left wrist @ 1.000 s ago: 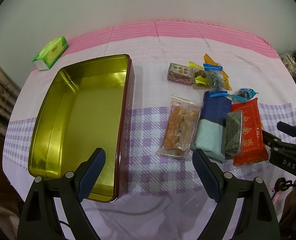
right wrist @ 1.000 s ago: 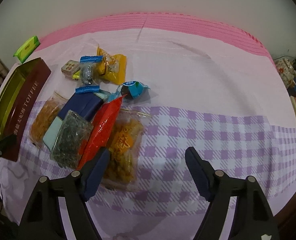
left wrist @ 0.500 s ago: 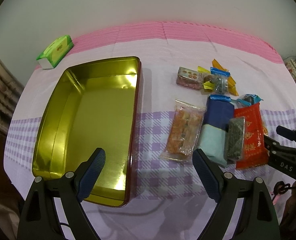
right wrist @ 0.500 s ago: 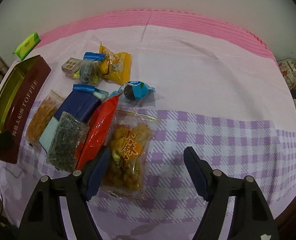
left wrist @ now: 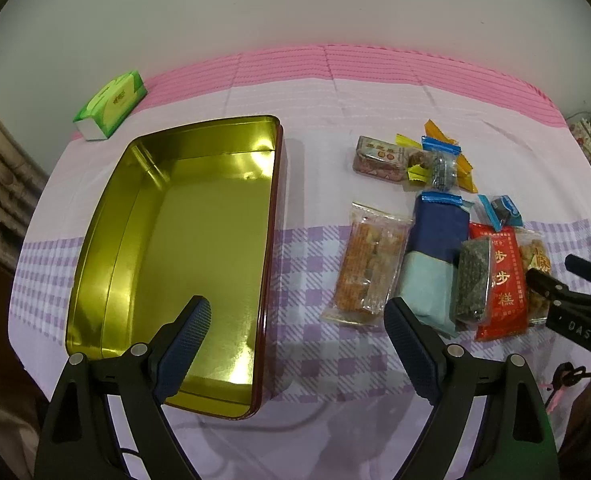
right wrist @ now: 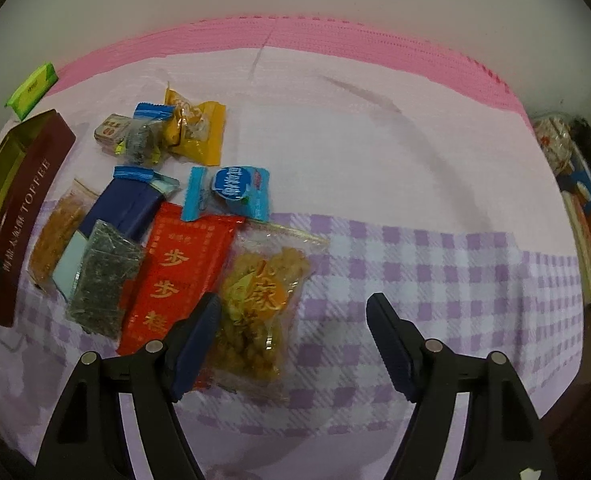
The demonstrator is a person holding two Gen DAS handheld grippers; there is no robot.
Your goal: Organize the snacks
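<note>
**Both grippers hover wide over the snack spread, tin waiting on the left**

The left gripper hangs with its blue-padded jaws spread apart and nothing between them, one finger over the near end of the rectangular gold-lined metal tin, the other over bare cloth beside the snacks. The tin sits at the left of the pink and purple-checked tablecloth, its long dark-red wall facing the snacks with a clear strip of cloth between them.

Over to the right gripper: jaws parted, gripping nothing. Its left finger sits above the seam between the red flat packet with gold characters and the clear bag of golden fried pieces; its right finger is over bare checked cloth.

The pile is tight. A dark green speckled packet lies on a navy and pale-blue packet, edge to edge with the red one. Beyond sit a blue round-centred sweet wrapper and a yellow pouch. To the right of the pile, open cloth runs to the table edge. A green tissue pack lies at the far left corner.
</note>
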